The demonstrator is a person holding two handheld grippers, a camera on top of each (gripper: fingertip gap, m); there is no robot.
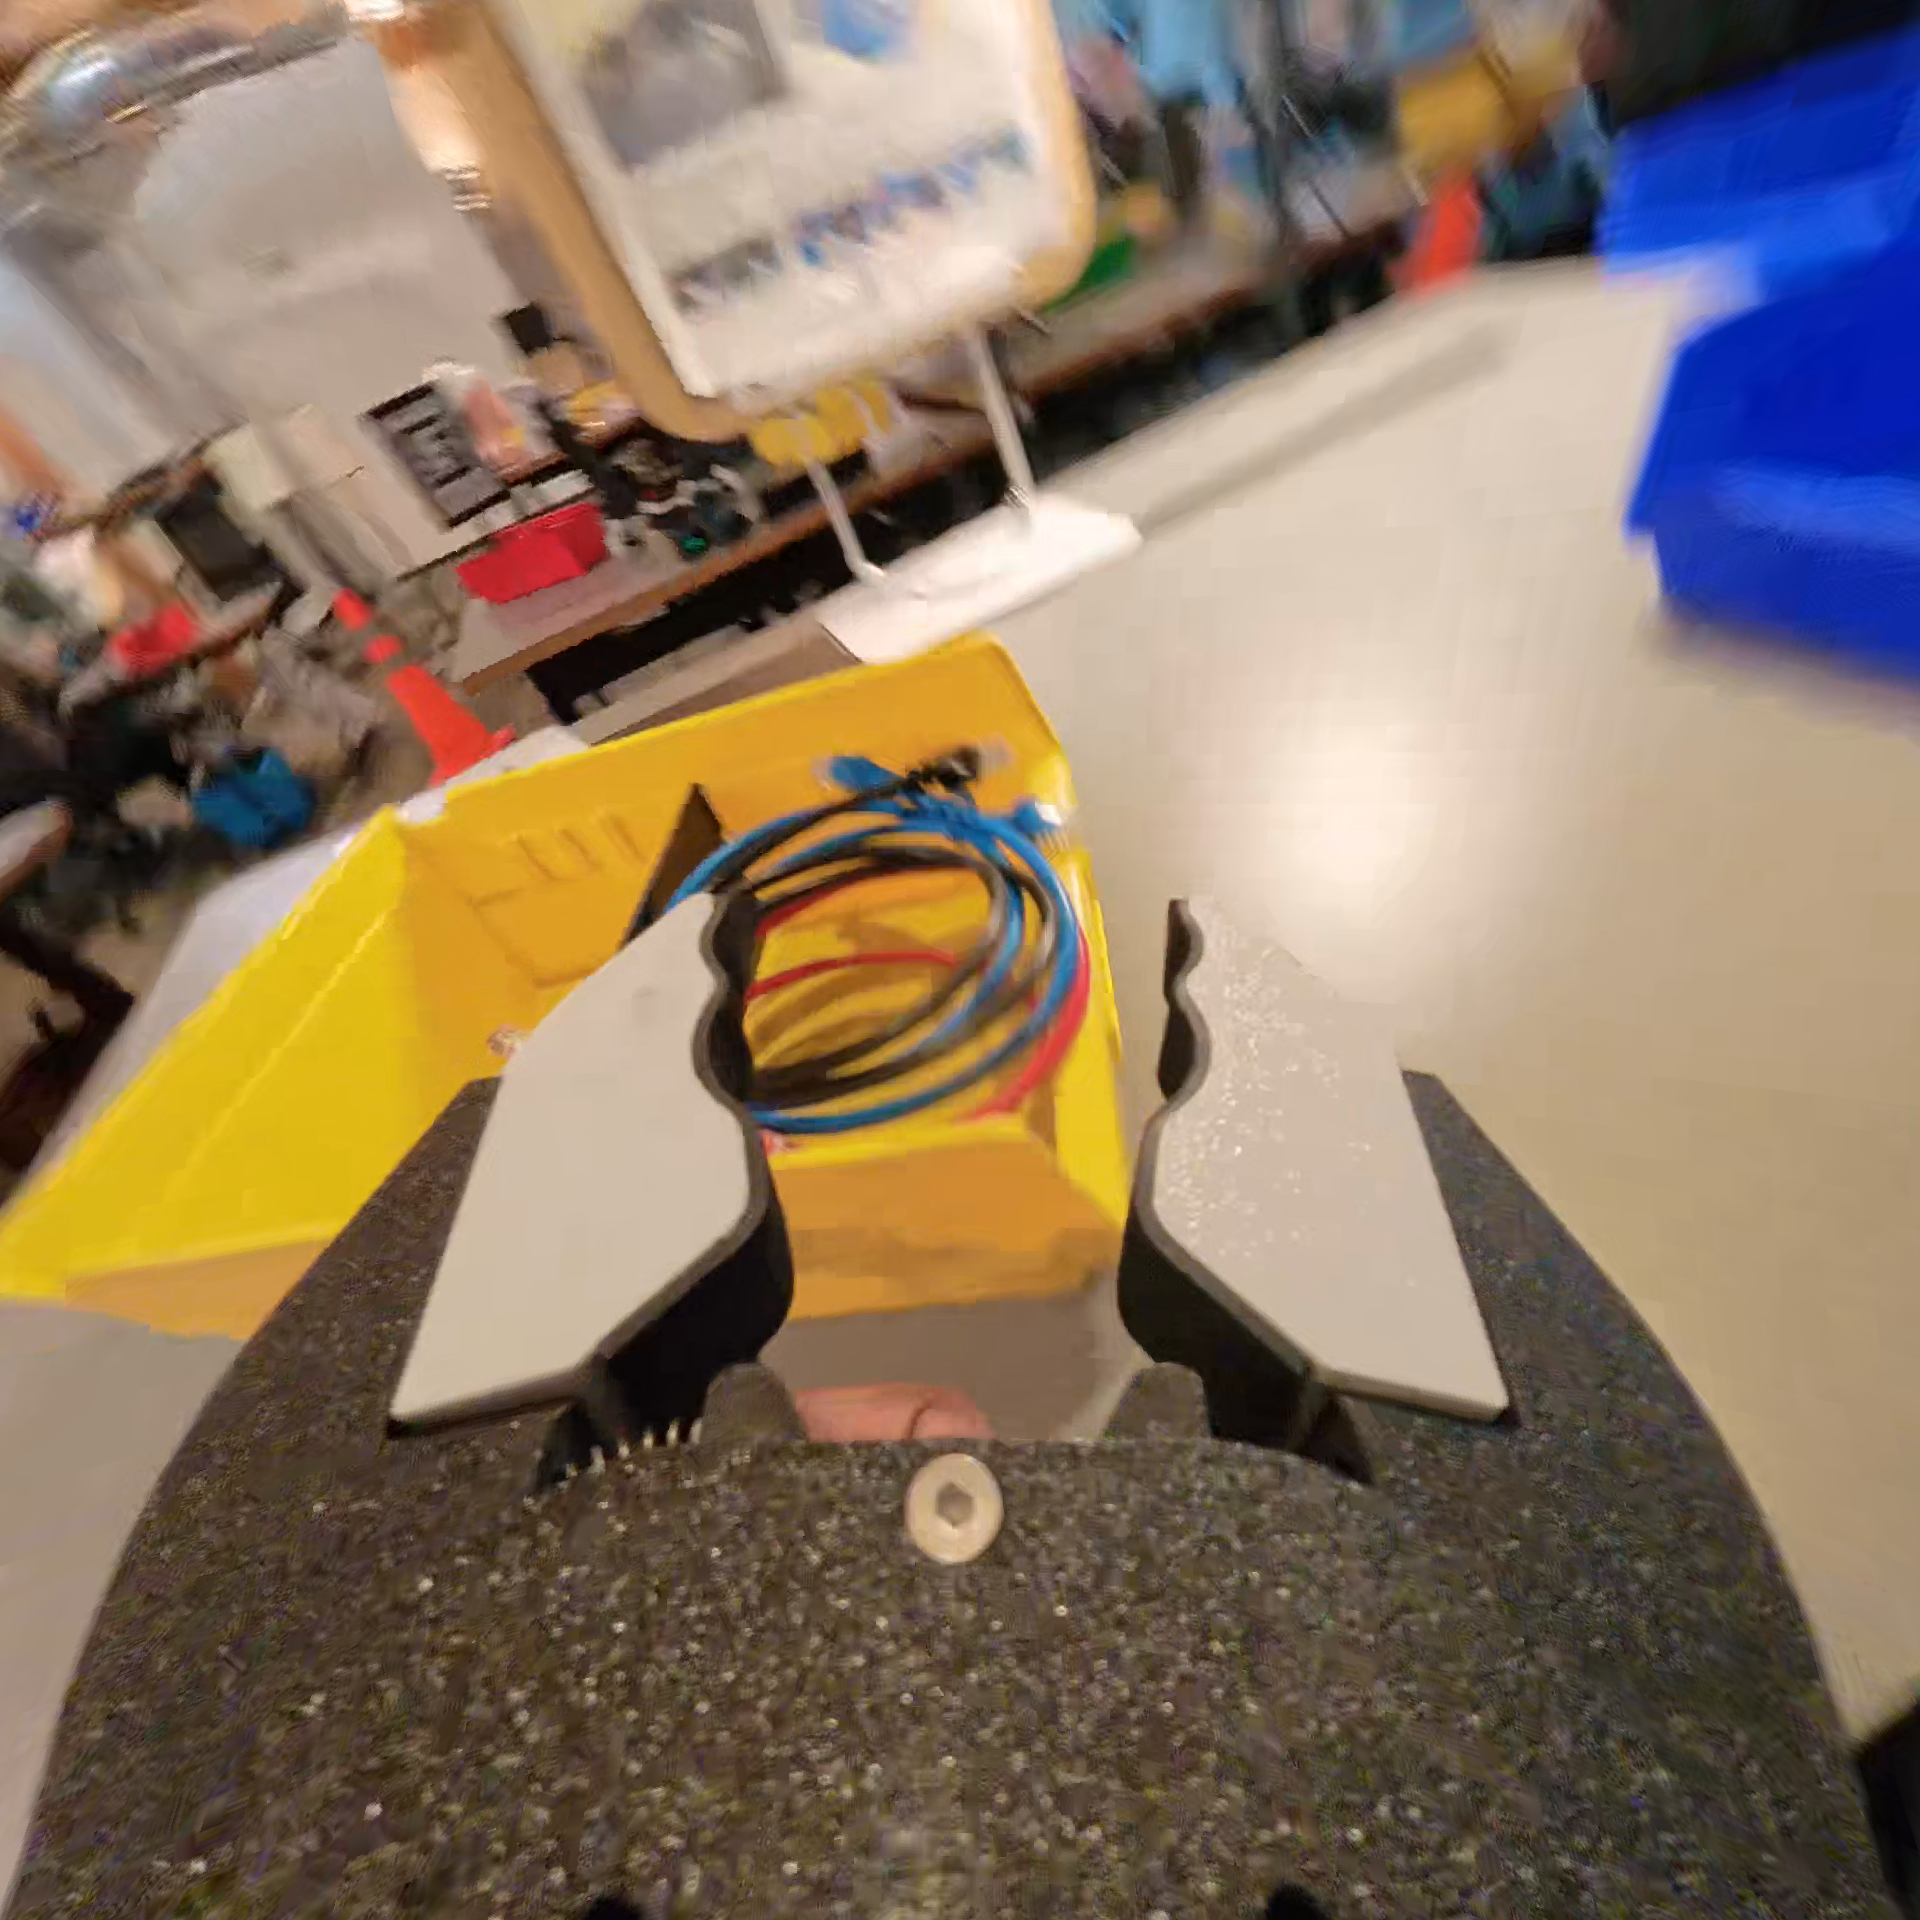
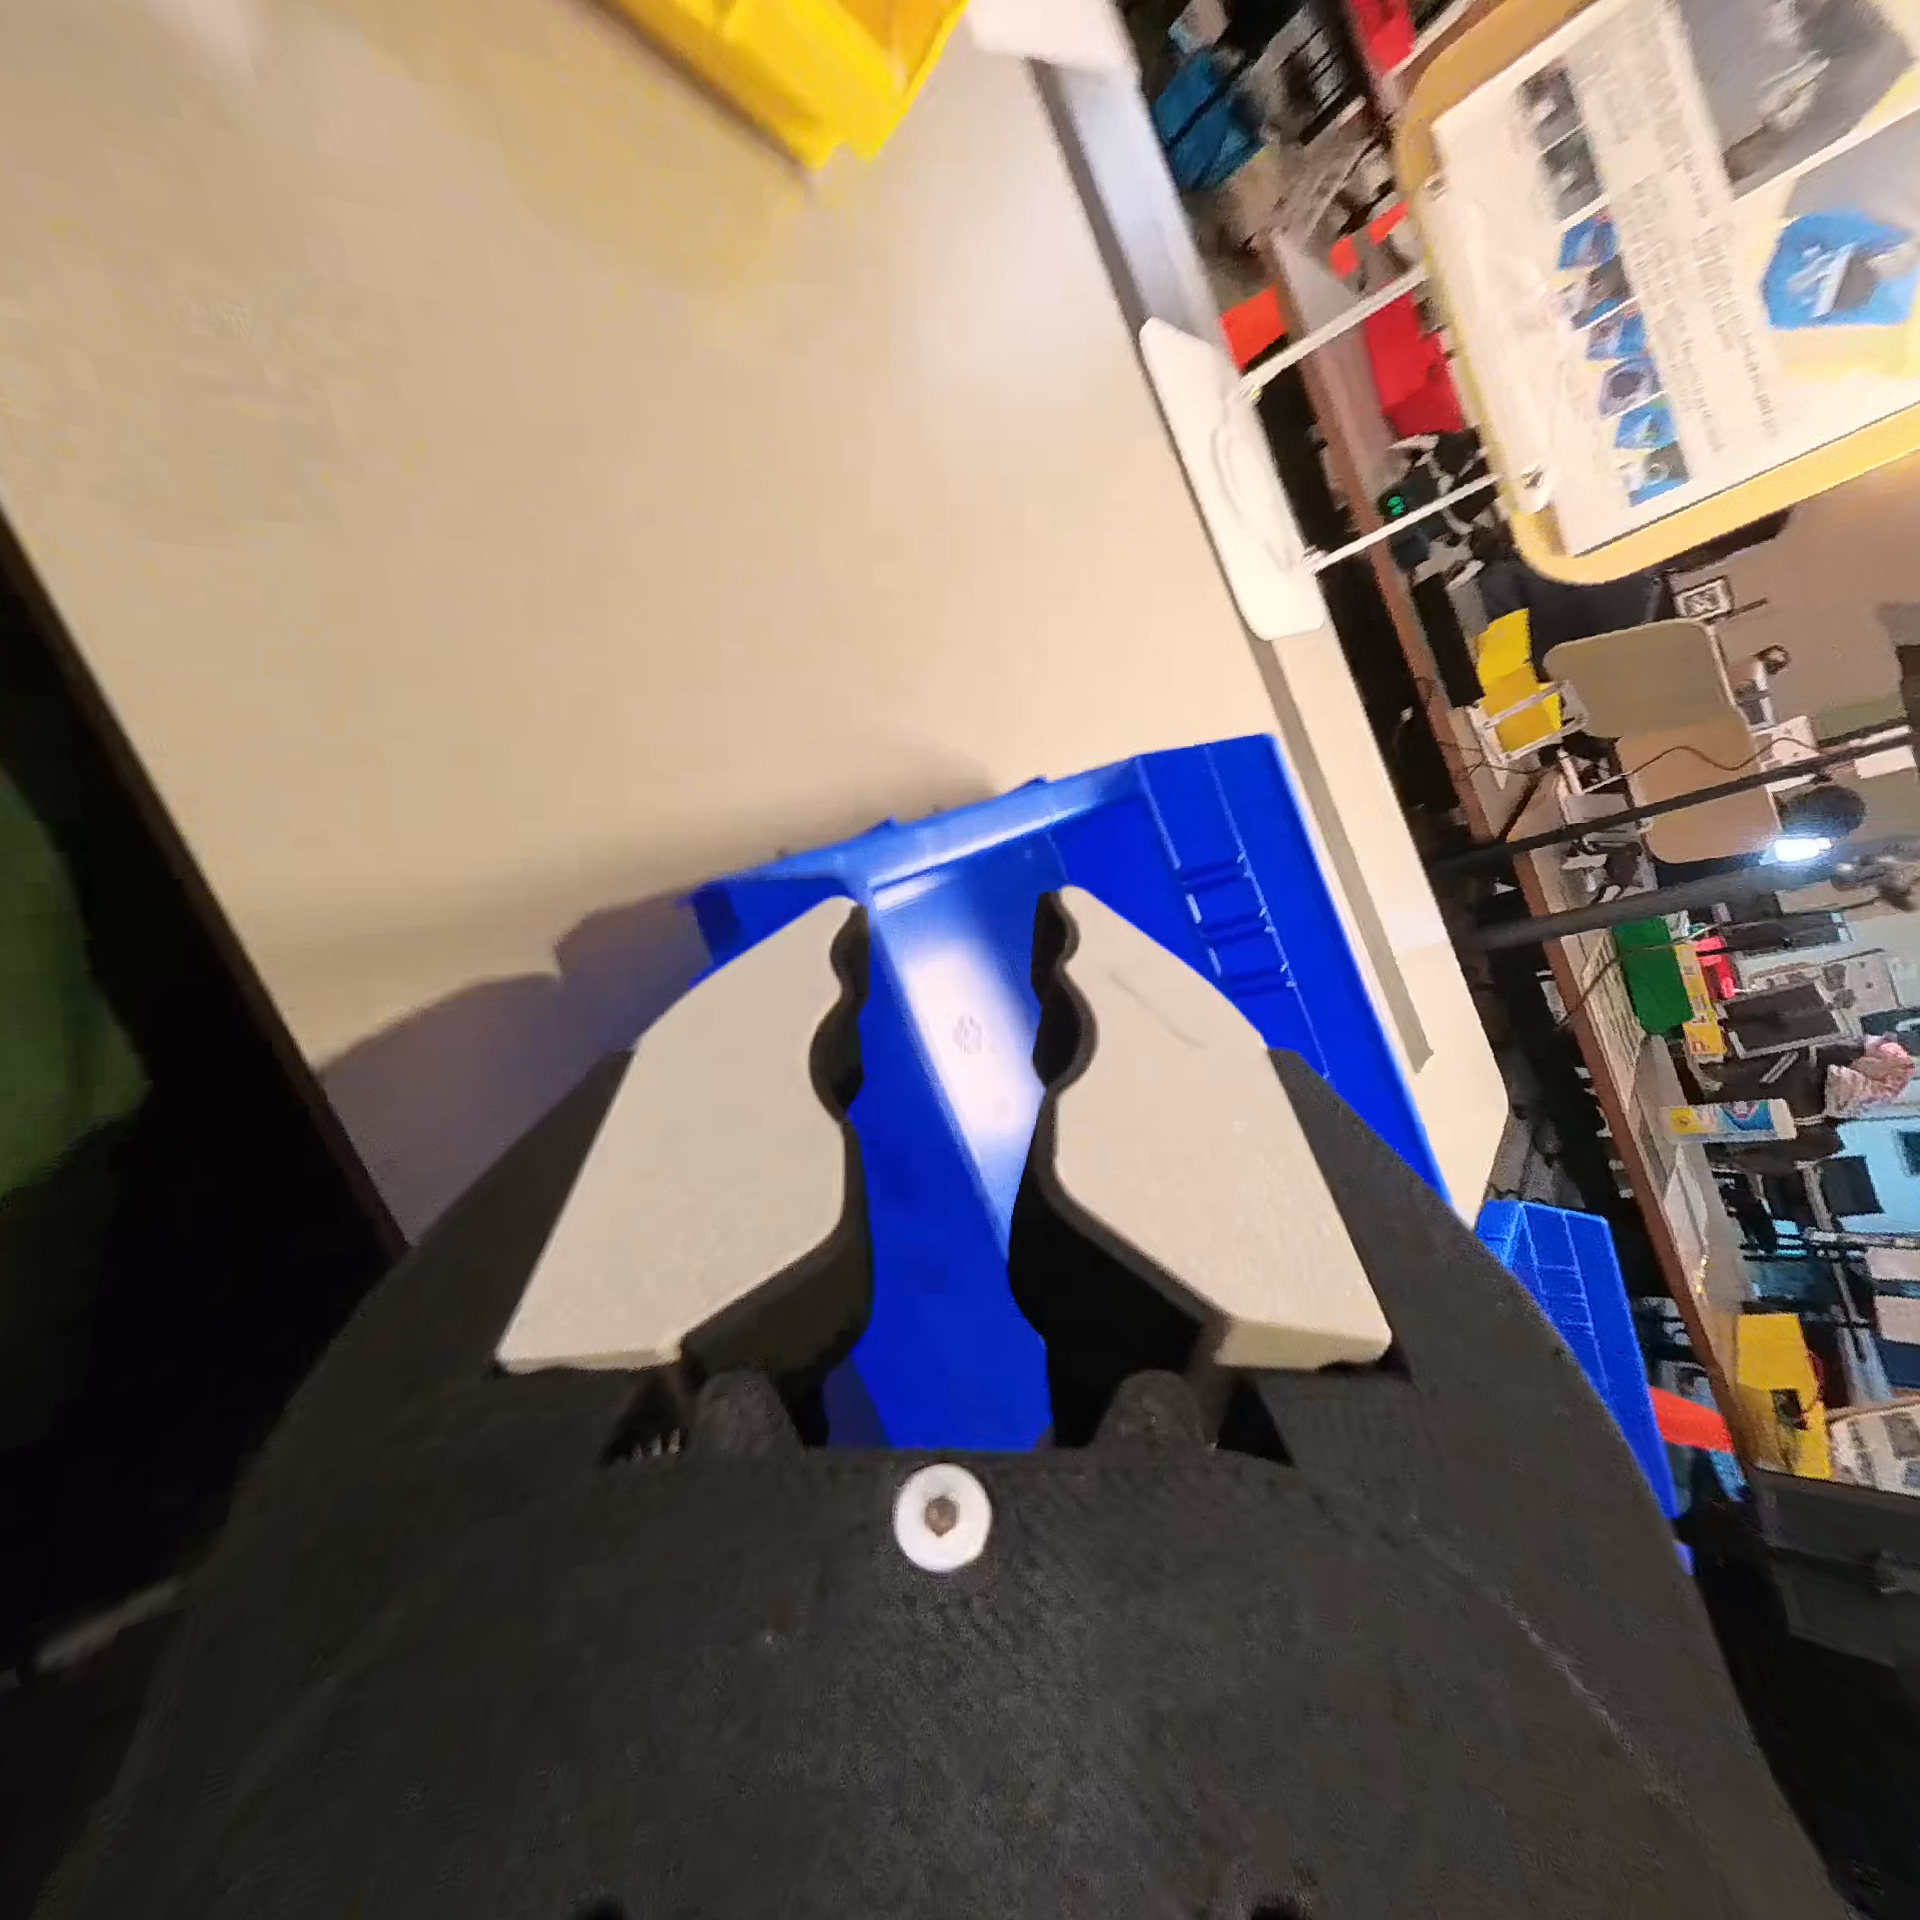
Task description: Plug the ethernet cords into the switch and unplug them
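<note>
Coiled ethernet cords (image 1: 935, 997) in blue, black and red lie inside a yellow bin (image 1: 312, 1091). My left gripper (image 1: 940, 914) is open and empty, hovering over the bin's near wall with the coil showing between its fingers. My right gripper (image 2: 951, 904) is open with a narrower gap and hovers close over a blue bin (image 2: 1174, 862). A face of that bin fills the gap between its fingers, and I cannot tell whether they touch it. No switch shows in either view. The blue bin (image 1: 1787, 416) is a blur at the right of the left wrist view.
Everything stands on a pale table (image 1: 1351, 831). A sign on a white stand (image 1: 987, 561) is at the far edge, also in the right wrist view (image 2: 1236, 488). The yellow bin's corner (image 2: 810, 62) shows far off. A second blue bin (image 2: 1558, 1299) sits beyond the first. Spacing between my two grippers at the tips: around 35 centimetres.
</note>
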